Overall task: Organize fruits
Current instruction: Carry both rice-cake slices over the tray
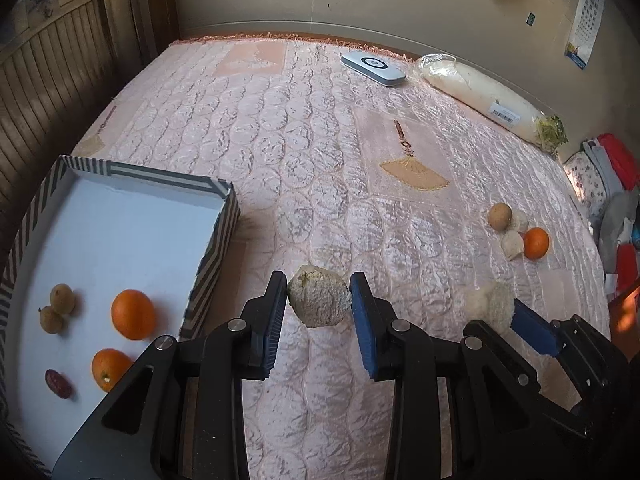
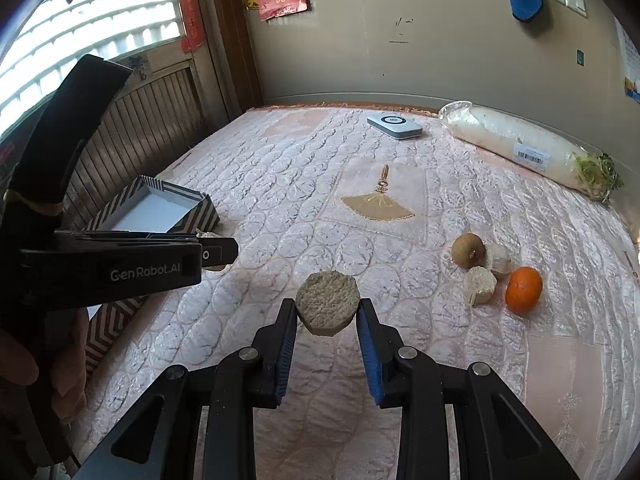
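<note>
My left gripper [image 1: 319,285] is shut on a pale rough lump [image 1: 319,300], lifted over the bedspread just right of the striped box [image 1: 218,240]. Inside the box lie two oranges [image 1: 133,314], two small brown fruits [image 1: 62,299] and a red date [image 1: 58,383]. My right gripper [image 2: 327,306] is shut on a second pale rough lump [image 2: 327,303]; the left wrist view shows it [image 1: 500,312] close on the right. Farther right on the bed sit a brown round fruit [image 2: 468,250], two pale lumps [image 2: 480,285] and an orange [image 2: 523,289].
A white flat device [image 2: 394,125] and a bagged white radish [image 2: 520,148] lie at the far side of the bed along the wall. A wood-panelled wall and window are on the left. A person's hand [image 2: 60,376] holds the left gripper [image 2: 218,254]. Folded cloths [image 1: 612,168] sit off the right edge.
</note>
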The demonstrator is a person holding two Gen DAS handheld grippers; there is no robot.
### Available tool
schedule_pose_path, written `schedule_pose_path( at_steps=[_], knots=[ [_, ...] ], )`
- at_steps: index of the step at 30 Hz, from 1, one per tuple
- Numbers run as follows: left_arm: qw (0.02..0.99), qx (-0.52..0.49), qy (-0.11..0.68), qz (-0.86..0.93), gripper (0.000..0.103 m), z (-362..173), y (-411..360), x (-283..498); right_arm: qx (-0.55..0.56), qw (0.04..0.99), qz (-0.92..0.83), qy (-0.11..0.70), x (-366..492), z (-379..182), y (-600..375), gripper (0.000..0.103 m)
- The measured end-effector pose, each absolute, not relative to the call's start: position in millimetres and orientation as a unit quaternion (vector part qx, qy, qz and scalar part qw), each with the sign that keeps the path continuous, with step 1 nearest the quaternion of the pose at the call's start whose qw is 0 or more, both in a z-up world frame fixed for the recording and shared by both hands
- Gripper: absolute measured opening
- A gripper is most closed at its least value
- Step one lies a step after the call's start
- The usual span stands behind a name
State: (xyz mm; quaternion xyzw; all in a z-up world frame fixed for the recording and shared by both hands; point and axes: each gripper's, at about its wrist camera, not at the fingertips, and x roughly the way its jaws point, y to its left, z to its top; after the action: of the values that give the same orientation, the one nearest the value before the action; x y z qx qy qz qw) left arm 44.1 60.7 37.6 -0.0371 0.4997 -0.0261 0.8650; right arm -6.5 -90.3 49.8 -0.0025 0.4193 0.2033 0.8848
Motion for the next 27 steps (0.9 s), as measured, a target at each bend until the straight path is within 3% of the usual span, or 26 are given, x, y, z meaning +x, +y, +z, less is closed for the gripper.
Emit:
schedule_pose_path(
  at_steps=[27],
  knots=[
    [0.899, -0.034, 0.431, 0.064, 0.032, 56, 144, -35, -0.041, 0.88, 0.26, 0.396, -44, 72, -17, 0.029]
  ],
)
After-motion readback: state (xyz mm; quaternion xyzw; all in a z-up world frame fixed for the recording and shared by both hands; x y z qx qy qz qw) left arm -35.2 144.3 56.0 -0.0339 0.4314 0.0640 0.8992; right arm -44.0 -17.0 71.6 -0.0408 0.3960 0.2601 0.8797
